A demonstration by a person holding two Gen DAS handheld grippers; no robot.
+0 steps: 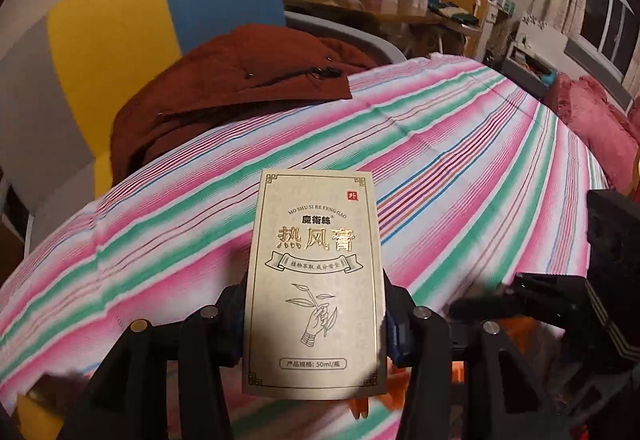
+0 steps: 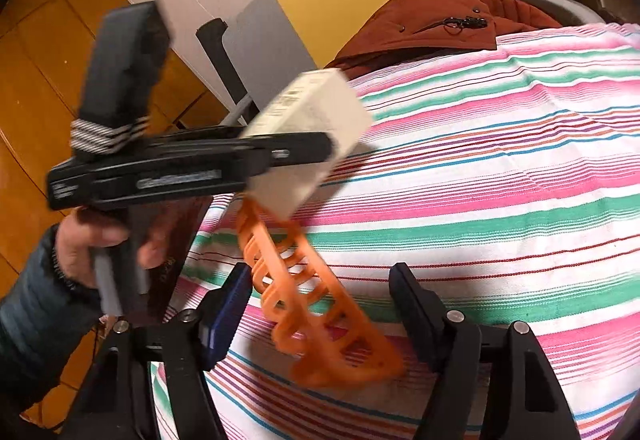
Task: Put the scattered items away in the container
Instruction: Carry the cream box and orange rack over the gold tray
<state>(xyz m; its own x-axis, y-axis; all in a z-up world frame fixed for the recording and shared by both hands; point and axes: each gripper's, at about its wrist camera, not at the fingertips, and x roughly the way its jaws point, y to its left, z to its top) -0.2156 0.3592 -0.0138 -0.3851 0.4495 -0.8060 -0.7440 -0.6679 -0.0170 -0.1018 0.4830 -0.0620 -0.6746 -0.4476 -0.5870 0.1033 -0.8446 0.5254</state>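
L fingers (image 1: 316, 314) grip beige box (image 1: 314, 280); R fingers (image 2: 320, 304) spread wide around orange basket (image 2: 320, 312); brown coat (image 1: 224, 87) behind.

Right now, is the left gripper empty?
No, the left gripper is shut on a beige box, which stands upright between its fingers above the striped bedsheet.

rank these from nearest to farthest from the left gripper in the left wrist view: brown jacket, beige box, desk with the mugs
1. Beige box: clamped between the fingers of the left gripper.
2. Brown jacket: heaped on the striped bed's far left edge, beside the chair.
3. Desk with the mugs: against the back wall, beyond the bed.
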